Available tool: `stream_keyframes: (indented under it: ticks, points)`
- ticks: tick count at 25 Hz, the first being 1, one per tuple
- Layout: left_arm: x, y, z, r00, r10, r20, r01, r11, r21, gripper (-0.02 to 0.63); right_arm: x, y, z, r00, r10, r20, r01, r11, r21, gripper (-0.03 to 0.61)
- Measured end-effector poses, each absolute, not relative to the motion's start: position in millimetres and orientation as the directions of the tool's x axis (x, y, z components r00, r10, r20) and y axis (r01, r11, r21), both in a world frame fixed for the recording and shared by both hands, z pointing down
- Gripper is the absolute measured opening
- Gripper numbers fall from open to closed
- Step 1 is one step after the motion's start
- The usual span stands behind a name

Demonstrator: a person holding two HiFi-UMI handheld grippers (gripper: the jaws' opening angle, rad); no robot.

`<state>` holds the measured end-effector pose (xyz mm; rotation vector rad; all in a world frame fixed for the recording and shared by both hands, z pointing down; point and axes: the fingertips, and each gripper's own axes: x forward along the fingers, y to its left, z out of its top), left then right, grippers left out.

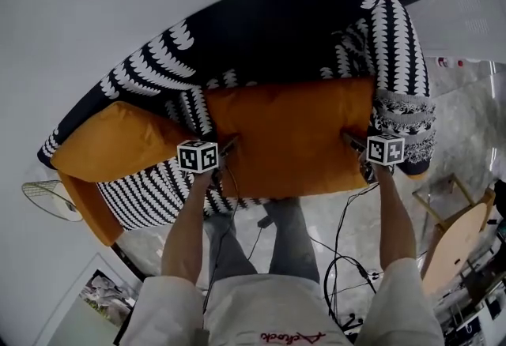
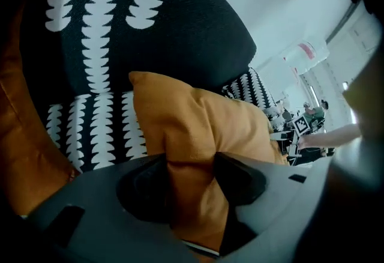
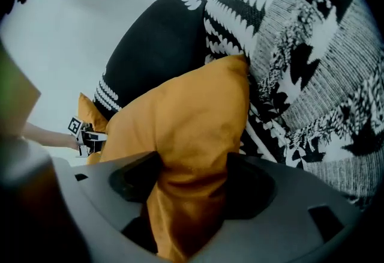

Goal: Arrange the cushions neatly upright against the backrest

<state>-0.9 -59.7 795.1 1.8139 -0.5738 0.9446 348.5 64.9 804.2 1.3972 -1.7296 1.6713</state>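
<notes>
The person stands before a black sofa with white scalloped stripes (image 1: 261,36), holding a large orange fabric cushion (image 1: 288,135) by its two near corners. The left tool (image 2: 192,181) is pinched onto the cushion's left edge, with cloth bunched between its pads. The right tool (image 3: 192,187) is clamped the same way on the right edge. The cushion spans the middle of the sofa, its far edge up at the backrest. A second orange cushion (image 1: 111,139) lies to its left. A grey-and-black patterned cushion (image 1: 403,111) sits just to its right.
</notes>
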Motion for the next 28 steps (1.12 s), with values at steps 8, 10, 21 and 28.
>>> stream_keyframes:
  ticks: [8,10,21,28]
  points:
    - [10,-52,778,0.651,0.014,0.759,-0.679,-0.436,0.59,0.144,340,64,792,-0.431,-0.408,0.805,-0.85,-0.116,-0.514,0.186]
    - [14,-51,768,0.662,0.01,0.75,-0.663,-0.459,0.591,0.126,342,63,784,-0.419,-0.42,0.805,-0.86,-0.099,-0.5,0.169]
    - [3,-111,656,0.742,-0.242,0.625,-0.637,-0.543,0.546,0.11,342,-34,661,-0.372,-0.625,0.687,-0.908,0.089,-0.41,0.155]
    - [-9,-152,610,0.738,-0.373,0.562,-0.661,-0.567,0.492,0.112,334,-89,617,-0.382,-0.684,0.621,-0.912,0.17,-0.374,0.16]
